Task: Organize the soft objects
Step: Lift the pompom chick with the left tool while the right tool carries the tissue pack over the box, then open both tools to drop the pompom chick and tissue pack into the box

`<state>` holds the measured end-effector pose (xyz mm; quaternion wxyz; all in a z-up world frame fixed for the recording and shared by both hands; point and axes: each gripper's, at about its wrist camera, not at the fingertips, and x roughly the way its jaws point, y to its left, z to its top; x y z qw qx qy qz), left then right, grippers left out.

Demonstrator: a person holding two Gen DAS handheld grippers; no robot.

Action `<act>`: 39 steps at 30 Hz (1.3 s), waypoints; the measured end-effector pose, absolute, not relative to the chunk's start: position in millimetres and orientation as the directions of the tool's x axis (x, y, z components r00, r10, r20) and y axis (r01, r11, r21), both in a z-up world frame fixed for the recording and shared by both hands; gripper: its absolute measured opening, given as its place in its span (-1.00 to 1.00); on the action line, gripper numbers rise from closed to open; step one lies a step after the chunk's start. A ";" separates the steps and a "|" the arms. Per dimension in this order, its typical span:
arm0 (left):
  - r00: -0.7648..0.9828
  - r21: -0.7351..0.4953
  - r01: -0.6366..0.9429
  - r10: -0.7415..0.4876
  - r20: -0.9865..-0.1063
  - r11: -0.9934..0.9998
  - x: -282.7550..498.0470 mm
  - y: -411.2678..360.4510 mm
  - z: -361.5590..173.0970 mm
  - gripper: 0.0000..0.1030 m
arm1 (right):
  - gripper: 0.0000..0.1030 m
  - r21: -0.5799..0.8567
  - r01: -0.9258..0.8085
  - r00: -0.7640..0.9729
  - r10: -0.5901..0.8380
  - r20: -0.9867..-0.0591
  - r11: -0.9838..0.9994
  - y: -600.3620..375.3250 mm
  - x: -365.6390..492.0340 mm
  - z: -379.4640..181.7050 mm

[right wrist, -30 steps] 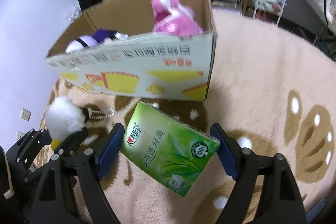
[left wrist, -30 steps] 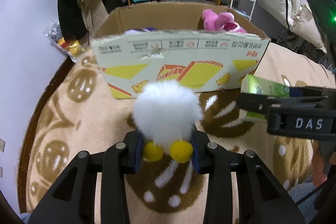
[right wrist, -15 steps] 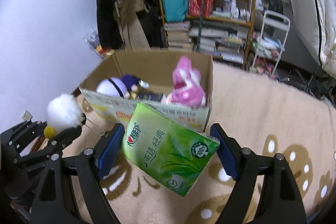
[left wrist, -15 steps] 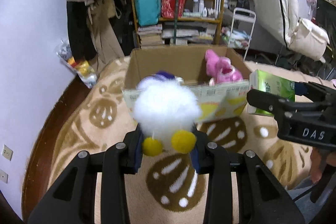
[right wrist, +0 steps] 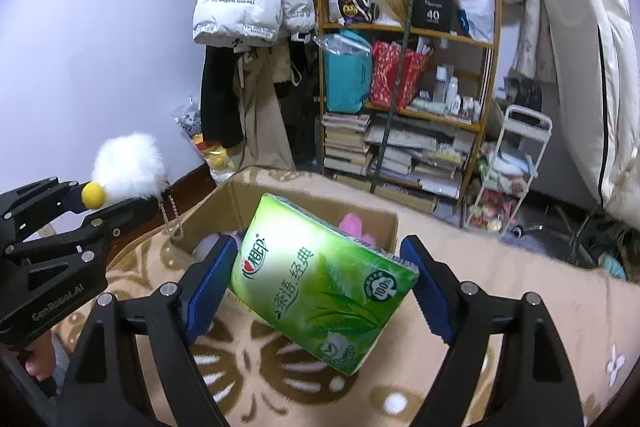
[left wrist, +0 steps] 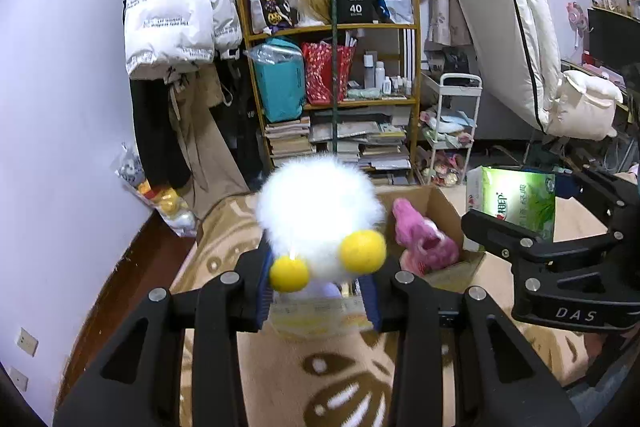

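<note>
So both grippers are up in the air over the rug right now, each with something in it. The left gripper [left wrist: 318, 287] is clamped on a fluffy white plush toy [left wrist: 318, 211] with two round yellow feet [left wrist: 362, 251] poking out toward the camera. The blue pads squeeze the lower part of the fluff from both sides. From the right wrist camera you can see a little bead chain [right wrist: 170, 217] dangling off that toy.

The right gripper [right wrist: 320, 289] has its jaws wide, but they're closed on a green tissue pack [right wrist: 320, 283] with tea leaf art and Chinese lettering. The pack sits tilted between the blue pads, one corner pointing down.

Below and just ahead of both is the open cardboard box [left wrist: 438, 201] sitting on the beige patterned rug [left wrist: 320, 379]. There's a pink plush toy [left wrist: 422, 237] inside it, on the right side, leaning against the wall. Something pale and rounded shows in the box from the right camera too, mostly hidden behind the gripper finger, so I can't tell what it is.

Background is a cluttered wooden shelf [left wrist: 332, 99] with books, bottles and bags, a white puffer jacket [left wrist: 172, 7] hanging on the left, and a small white trolley [left wrist: 452, 127] beside the shelf.
</note>
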<state>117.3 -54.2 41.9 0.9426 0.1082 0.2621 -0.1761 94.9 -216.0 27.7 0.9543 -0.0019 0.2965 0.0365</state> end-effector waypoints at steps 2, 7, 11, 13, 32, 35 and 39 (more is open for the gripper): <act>0.814 0.128 0.385 -0.271 -0.515 0.914 123.9 -56.6 46.6 -0.31 | 0.70 0.005 -0.069 0.828 0.060 -0.557 0.998 -217.0 99.7 32.9; 0.832 0.142 0.377 -0.268 -0.485 0.915 140.6 -55.7 48.6 -0.31 | 0.70 -0.006 -0.082 0.852 0.067 -0.519 0.997 -220.8 118.1 45.1; 0.830 0.138 0.374 -0.265 -0.490 0.917 153.2 -55.0 41.6 -0.31 | 0.70 -0.010 -0.100 0.864 0.082 -0.496 0.995 -219.6 132.2 42.5; 0.827 0.133 0.374 -0.265 -0.496 0.918 157.1 -55.1 35.2 -0.31 | 0.70 -0.001 -0.102 0.868 0.088 -0.489 0.995 -219.3 134.6 36.5; 0.754 0.096 0.355 -0.224 -0.617 0.930 181.8 -53.4 -29.8 -0.32 | 0.71 0.258 -0.122 0.785 0.252 -0.566 0.958 -234.8 165.5 -31.0; 0.744 0.075 0.350 -0.228 -0.628 0.934 184.0 -51.2 -32.0 -0.31 | 0.71 0.282 -0.108 0.779 0.257 -0.571 0.953 -238.0 166.2 -33.8; 0.745 0.077 0.340 -0.219 -0.630 0.937 183.9 -49.3 -33.1 -0.27 | 0.72 0.286 -0.114 0.778 0.265 -0.570 0.951 -237.5 166.0 -34.6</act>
